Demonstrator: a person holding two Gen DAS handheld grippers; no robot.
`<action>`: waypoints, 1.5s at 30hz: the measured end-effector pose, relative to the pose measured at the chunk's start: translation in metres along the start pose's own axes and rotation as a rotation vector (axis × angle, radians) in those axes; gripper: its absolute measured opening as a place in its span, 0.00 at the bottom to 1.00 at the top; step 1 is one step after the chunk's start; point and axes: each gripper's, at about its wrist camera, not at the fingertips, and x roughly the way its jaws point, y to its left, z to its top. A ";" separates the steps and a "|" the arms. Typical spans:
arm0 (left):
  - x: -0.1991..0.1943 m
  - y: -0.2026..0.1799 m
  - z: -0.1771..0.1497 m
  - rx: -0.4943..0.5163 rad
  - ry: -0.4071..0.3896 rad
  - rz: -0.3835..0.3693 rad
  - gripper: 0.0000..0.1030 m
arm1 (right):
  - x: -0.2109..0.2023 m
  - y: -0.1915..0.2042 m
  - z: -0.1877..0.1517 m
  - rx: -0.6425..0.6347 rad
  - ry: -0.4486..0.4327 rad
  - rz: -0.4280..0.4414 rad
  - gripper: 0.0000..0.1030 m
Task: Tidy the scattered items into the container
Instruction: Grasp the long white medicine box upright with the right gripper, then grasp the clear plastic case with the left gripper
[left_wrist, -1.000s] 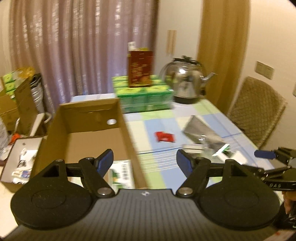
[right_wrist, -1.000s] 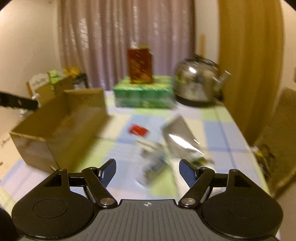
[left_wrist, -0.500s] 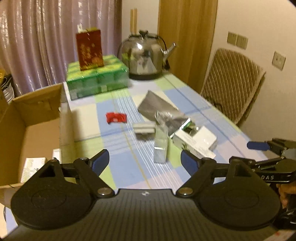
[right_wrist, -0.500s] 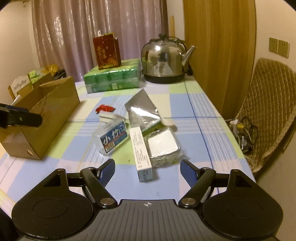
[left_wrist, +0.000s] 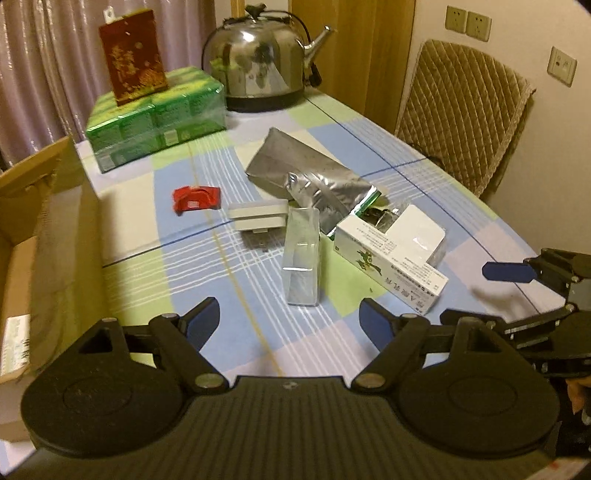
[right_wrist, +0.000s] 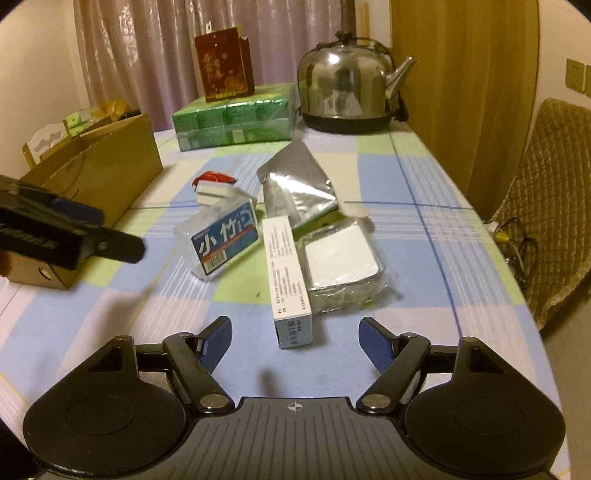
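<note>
Scattered items lie mid-table: a clear plastic box (left_wrist: 302, 254) with a blue label (right_wrist: 221, 240), a long white carton (left_wrist: 391, 269) (right_wrist: 288, 273), a foil-wrapped white pack (right_wrist: 341, 264), silver foil pouches (left_wrist: 295, 166) (right_wrist: 295, 184), a white block (left_wrist: 258, 214) and a red wrapper (left_wrist: 195, 197). The cardboard box (left_wrist: 44, 221) (right_wrist: 103, 170) stands at the left. My left gripper (left_wrist: 290, 321) is open and empty, just before the clear box. My right gripper (right_wrist: 295, 339) is open and empty, just before the long carton's near end.
A steel kettle (left_wrist: 262, 70), a green shrink-wrapped pack (left_wrist: 159, 118) and a dark red box (left_wrist: 133, 70) stand at the table's far end. A padded chair (left_wrist: 469, 118) is off the right edge. The other gripper shows in each view (left_wrist: 546, 295) (right_wrist: 55, 232).
My left gripper has swung right, from over the cardboard box to the scattered items. My right gripper has moved closer to the long carton. Both stay open.
</note>
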 end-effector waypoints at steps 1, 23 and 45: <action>0.006 -0.001 0.002 0.003 0.005 -0.001 0.75 | 0.003 0.000 0.000 -0.001 0.002 0.006 0.68; 0.081 -0.009 0.019 0.043 0.056 0.036 0.29 | 0.040 0.000 0.005 -0.007 0.039 0.028 0.22; -0.004 -0.014 -0.062 0.008 0.106 0.056 0.27 | -0.012 0.032 -0.037 -0.149 0.104 0.065 0.25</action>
